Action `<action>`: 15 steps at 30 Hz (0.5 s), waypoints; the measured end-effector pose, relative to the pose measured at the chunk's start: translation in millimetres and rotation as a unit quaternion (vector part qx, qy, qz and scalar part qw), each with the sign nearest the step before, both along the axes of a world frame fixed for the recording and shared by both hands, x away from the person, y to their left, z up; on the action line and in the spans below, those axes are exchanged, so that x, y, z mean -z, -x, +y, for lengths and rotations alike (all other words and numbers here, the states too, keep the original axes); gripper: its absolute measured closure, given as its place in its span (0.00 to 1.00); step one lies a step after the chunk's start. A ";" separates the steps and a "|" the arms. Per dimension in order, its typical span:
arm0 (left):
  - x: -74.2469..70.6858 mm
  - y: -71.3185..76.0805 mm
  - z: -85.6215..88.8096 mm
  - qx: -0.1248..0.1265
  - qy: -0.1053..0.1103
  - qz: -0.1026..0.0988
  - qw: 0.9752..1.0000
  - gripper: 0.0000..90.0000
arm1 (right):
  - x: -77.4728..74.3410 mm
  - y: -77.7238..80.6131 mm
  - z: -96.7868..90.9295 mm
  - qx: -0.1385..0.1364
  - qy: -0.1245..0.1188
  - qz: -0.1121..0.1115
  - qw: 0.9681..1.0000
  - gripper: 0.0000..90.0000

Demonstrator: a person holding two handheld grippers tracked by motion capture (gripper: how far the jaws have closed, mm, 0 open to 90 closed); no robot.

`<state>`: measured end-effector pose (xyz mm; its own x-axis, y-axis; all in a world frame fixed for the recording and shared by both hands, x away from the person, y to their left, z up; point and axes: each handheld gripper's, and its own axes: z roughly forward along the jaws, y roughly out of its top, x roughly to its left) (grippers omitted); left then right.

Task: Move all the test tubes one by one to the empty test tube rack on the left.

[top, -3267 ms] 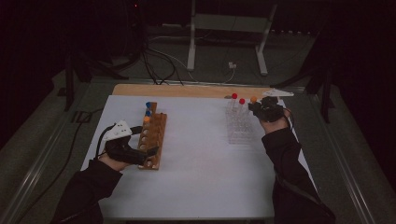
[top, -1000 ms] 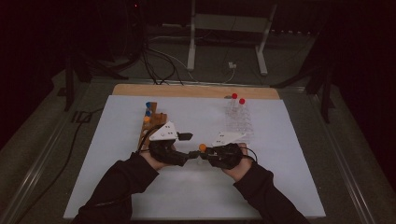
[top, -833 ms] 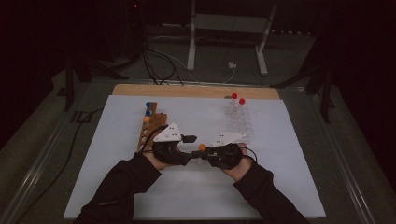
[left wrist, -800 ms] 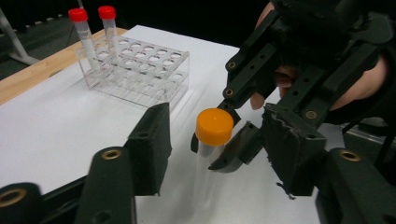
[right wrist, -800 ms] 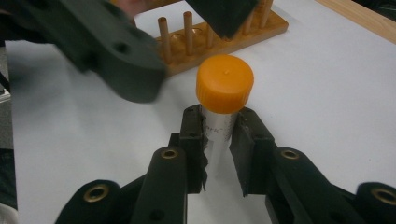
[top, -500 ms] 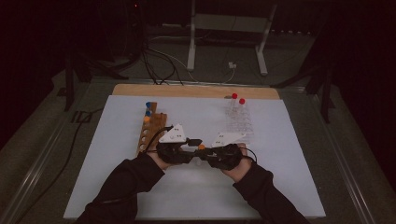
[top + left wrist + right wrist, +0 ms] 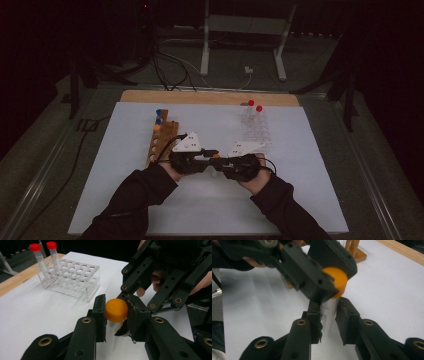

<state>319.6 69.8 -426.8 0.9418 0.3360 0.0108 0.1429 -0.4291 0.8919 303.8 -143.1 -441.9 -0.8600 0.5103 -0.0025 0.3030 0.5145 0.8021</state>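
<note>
The orange-capped tube (image 7: 116, 311) sits between your two grippers, held above the white mat (image 7: 310, 200) near its middle, a little toward your side. From the high view you get only a speck of orange (image 7: 216, 156) where the two tools meet. The left gripper view gives you the cap itself, round and glossy, with the clear tube body running down and away beneath it. The right gripper view gives you the tube's clear wall (image 7: 329, 307) standing between that gripper's own pads, the cap (image 7: 337, 280) above them.

Your left gripper (image 7: 115, 315) has just been closing, and its pads now press the orange cap from both sides. Your right gripper (image 7: 327, 315) is clenched on the tube's body below the cap; its jaws have eased a touch wider in the last moment, yet the pads are on the plastic. In the high view the two tools point at each other, tips meeting, your hands side by side behind them.

The clear rack (image 7: 72, 281) stands well apart on the far right of the mat, two red-capped tubes (image 7: 43, 260) upright in its far row, the other holes empty as far as the left gripper view shows. The wooden rack (image 7: 161, 142) lies just beside your left hand; at its far end the high view shows two blue caps (image 7: 158, 116) and one orange one (image 7: 157, 127).
</note>
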 end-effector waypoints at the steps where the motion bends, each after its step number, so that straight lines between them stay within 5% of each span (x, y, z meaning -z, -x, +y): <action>1: -1.7 0.2 1.4 -0.001 0.002 -0.002 1.000 0.80 | -0.4 0.7 -0.1 0.003 0.002 -0.005 1.000 0.77; 15: -39.0 -4.8 51.6 -0.061 0.009 -0.030 0.998 0.80 | -11.7 3.4 -13.5 0.037 -0.044 -0.011 0.998 0.25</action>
